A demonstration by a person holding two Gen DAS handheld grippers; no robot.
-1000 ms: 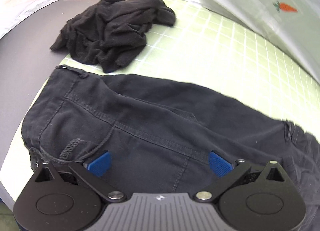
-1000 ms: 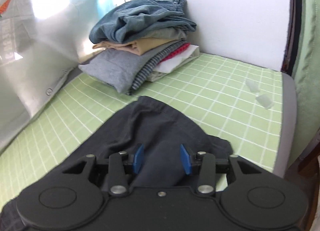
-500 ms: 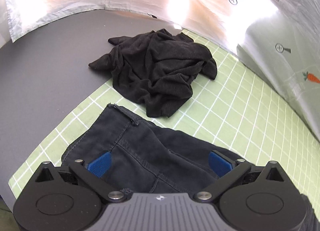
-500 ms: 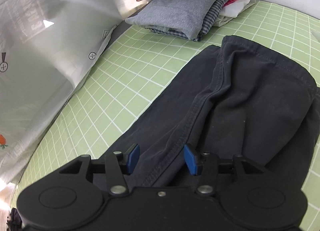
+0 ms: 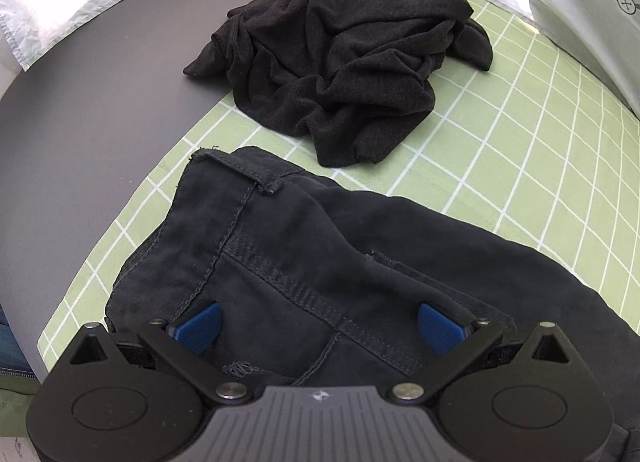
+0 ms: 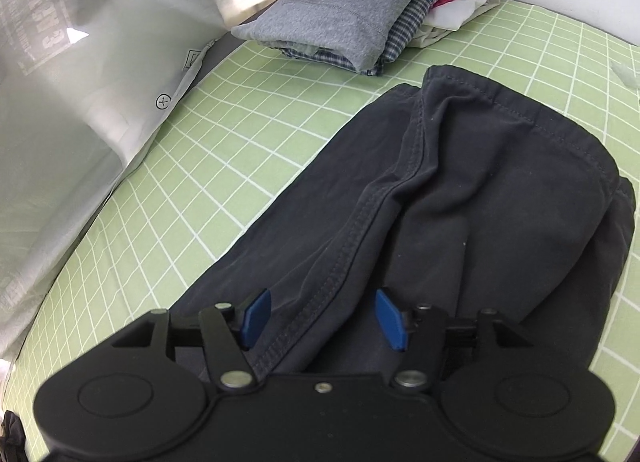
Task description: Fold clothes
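**Trousers laid out, both grippers loose above them**

My left gripper (image 5: 318,326) hangs wide over the waistband end of the dark trousers (image 5: 320,262), gripping nothing. My right gripper (image 6: 322,316) has just been opening over the leg seam; cloth lies between its pads (image 6: 256,314) but unpinched. I reckon one layer could slip when I pinch, skewing the fold, or the waistband could snag the crumpled black garment (image 5: 344,58) just beyond. Trousers lie across a green checked mat (image 6: 248,166) on a grey table (image 5: 80,134); a folded stack (image 6: 360,10) sits by the white wall
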